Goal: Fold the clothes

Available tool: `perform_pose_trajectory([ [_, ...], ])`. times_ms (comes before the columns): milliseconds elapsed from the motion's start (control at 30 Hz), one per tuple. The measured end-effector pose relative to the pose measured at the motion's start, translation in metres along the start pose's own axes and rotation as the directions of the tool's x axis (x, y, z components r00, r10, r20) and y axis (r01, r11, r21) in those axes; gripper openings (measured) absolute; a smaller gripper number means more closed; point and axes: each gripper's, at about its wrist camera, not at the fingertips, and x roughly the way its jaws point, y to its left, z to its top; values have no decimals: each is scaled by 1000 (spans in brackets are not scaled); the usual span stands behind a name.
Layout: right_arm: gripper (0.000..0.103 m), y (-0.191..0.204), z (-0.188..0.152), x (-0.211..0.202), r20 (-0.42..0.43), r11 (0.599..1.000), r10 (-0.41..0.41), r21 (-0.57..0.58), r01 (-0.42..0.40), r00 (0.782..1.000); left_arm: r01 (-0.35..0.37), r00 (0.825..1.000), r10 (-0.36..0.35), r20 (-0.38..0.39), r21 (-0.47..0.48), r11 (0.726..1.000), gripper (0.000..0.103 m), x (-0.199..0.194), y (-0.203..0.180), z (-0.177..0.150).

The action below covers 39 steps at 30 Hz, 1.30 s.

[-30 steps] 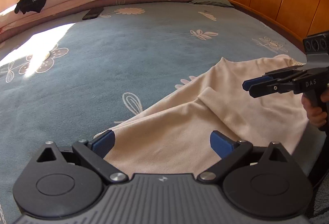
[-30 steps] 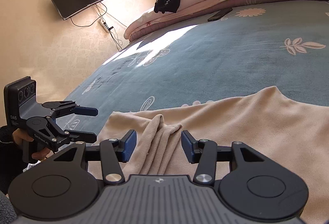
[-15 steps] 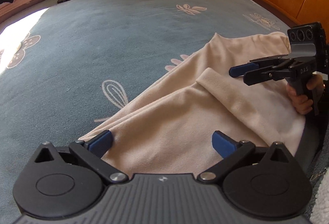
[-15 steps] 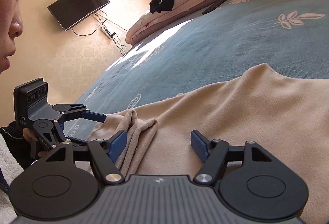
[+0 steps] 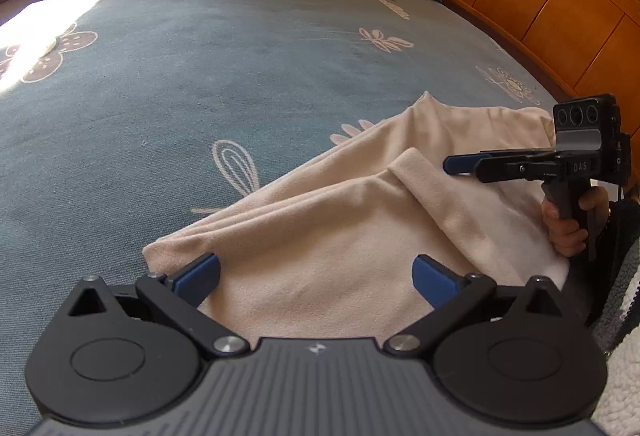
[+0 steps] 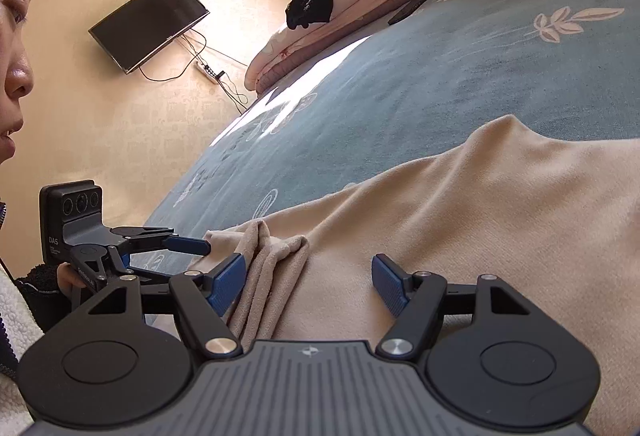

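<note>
Both jaws gape over the beige garment (image 5: 328, 236) on the bed (image 5: 240, 68): left hand-held gripper (image 5: 316, 276) and right hand-held gripper (image 6: 308, 282) grip nothing. A shallow pinch might catch one layer, dragging the bunched fold askew.

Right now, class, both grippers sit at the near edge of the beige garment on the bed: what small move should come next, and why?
Probably close the right gripper on the bunched fold of the beige garment. Its jaws stand open over the cloth, with that ridge just inside one blue finger, and nothing is gripped. The left gripper is also open, so no folding can start until an edge is held.
</note>
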Motion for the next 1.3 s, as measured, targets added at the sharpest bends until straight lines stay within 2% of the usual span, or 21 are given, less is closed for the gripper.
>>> perform_pose_trajectory([
  [133,74,4,25,-2,-54,994,16,108,-10,998,51,998,-51,42,3,999,102,-11,3,-4],
  [200,74,18,50,4,-76,995,60,88,-53,995,35,999,-35,-8,-6,999,102,-1,8,-9],
  [300,74,46,88,31,-135,988,155,35,-151,979,-19,1000,21,-19,99,995,102,5,-5,-16],
  [367,75,75,110,63,-208,968,234,-39,-247,950,-48,999,50,-11,146,988,102,7,-12,-21],
  [400,75,86,115,77,-242,959,247,-80,-273,938,-57,998,58,-1,151,987,102,7,-14,-23],
  [500,75,123,117,138,-390,910,252,-216,-354,886,-48,999,46,17,142,989,102,5,-11,-27],
  [600,75,133,107,190,-515,887,281,-184,-424,810,-52,998,46,44,150,987,102,5,-11,-32],
  [633,75,133,103,199,-537,885,281,-175,-431,795,-59,997,51,52,162,985,102,5,-13,-34],
  [800,75,129,87,228,-621,883,288,-121,-453,729,-48,995,33,92,162,986,102,4,-10,-39],
  [900,75,126,80,237,-658,890,265,-114,-441,705,-41,994,24,104,161,986,102,3,-8,-41],
  [933,75,126,78,240,-673,889,271,-99,-447,688,-37,994,20,108,160,986,102,2,-7,-42],
  [1000,83,130,73,246,-691,880,277,-96,-464,668,-33,994,16,111,154,988,102,1,-7,-41],
  [1067,86,134,71,257,-690,882,288,-79,-465,664,-37,994,21,109,149,988,102,2,-7,-39],
  [1133,95,138,69,267,-691,885,302,-53,-462,657,-45,994,29,110,150,988,102,2,-9,-39],
  [1167,95,141,69,267,-688,887,296,-59,-458,663,-50,993,34,110,151,987,102,3,-10,-39],
  [1233,84,144,76,256,-642,895,299,-68,-441,706,-63,993,46,109,151,986,102,4,-13,-37],
  [1300,82,147,89,240,-583,910,291,-76,-407,758,-74,992,58,108,150,986,102,4,-16,-34],
])
